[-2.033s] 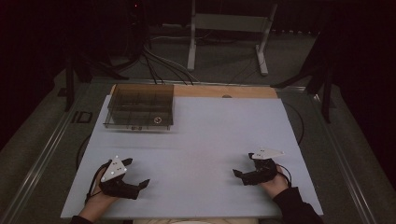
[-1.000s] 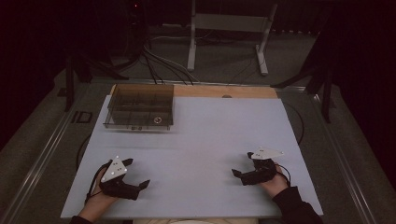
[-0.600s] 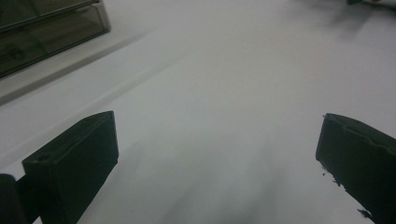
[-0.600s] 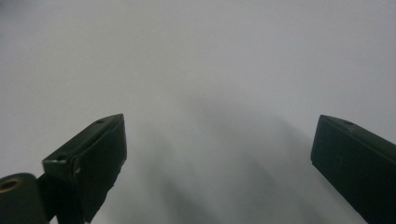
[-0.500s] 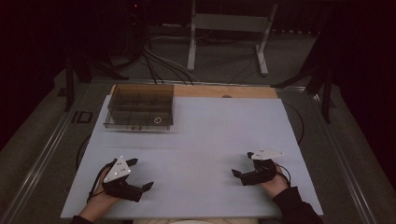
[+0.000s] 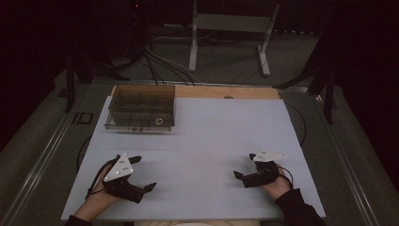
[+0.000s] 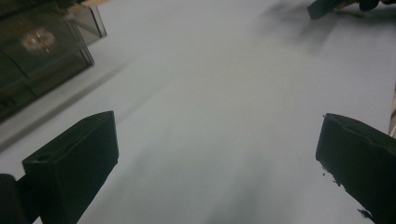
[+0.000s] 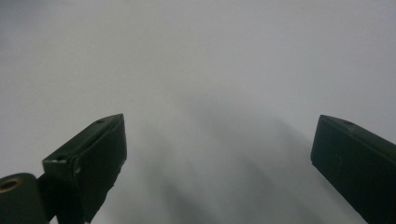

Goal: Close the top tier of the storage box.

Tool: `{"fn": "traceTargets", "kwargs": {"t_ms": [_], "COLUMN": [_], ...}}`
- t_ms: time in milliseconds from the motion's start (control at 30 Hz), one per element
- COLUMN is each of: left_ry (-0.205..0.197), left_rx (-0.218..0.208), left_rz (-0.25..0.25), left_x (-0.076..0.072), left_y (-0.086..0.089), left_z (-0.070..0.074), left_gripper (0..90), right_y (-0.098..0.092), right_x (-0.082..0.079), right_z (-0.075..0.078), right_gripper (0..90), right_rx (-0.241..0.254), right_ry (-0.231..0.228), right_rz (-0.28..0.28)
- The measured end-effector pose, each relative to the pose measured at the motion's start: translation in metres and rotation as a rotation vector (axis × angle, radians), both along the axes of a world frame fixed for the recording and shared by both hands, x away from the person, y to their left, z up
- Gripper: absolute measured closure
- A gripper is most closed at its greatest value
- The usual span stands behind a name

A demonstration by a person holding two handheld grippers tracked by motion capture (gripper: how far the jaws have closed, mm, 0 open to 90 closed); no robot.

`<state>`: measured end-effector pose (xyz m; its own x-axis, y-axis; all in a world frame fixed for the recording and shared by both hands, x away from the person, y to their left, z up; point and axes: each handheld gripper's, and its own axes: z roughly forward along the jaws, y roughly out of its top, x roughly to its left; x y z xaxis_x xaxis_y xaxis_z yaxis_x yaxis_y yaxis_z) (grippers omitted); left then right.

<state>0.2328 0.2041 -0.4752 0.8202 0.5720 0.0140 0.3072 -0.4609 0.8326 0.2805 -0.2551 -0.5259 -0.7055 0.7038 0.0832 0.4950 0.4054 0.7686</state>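
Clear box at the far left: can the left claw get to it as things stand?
Probably yes. The left claw is open and holds nothing, and only bare white table lies between it and the clear box.

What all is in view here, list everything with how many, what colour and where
box: one, clear smoky plastic with compartments, far left of the sheet
round metal piece: one, brassy, inside the box near its front
sheet: one, pale grey-white, covering the table
wooden board: one, tan, along the sheet's far edge
stand: one, white metal, on the floor beyond the table
cables: several, dark, on the floor behind the box
left gripper: one, black, jaws open, near left
right gripper: one, black, jaws open, near right
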Motion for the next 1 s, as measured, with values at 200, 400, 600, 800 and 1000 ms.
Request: {"fn": "traceTargets", "kwargs": {"t_ms": [200,400,600,800,1000], "left_ry": [-0.029,-0.052,-0.061,-0.071,-0.098], "left_rx": [-0.007,-0.021,-0.016,-0.03,-0.041], "left_rz": [0.001,0.003,0.017,0.05,0.127], "left_x": [0.005,0.01,0.017,0.024,0.032], "left_y": [0.0,0.0,0.001,0.004,0.009], "left_z": [0.012,0.023,0.029,0.035,0.035], "left_gripper": [0.0,0.0,0.0,0.0,0.0], "right_y": [0.001,0.001,0.001,0.001,0.001], "right_x": [-0.001,-0.001,-0.001,-0.001,-0.001], "right_z": [0.001,0.001,0.0,0.001,0.001], "right_gripper": [4.0,4.0,4.0,4.0,4.0], "right_rx": [-0.003,-0.004,-0.001,-0.001,-0.002], "right_ry": [-0.002,-0.001,-0.001,-0.002,-0.001], "right_rz": [0.003,0.003,0.008,0.005,0.007]}}
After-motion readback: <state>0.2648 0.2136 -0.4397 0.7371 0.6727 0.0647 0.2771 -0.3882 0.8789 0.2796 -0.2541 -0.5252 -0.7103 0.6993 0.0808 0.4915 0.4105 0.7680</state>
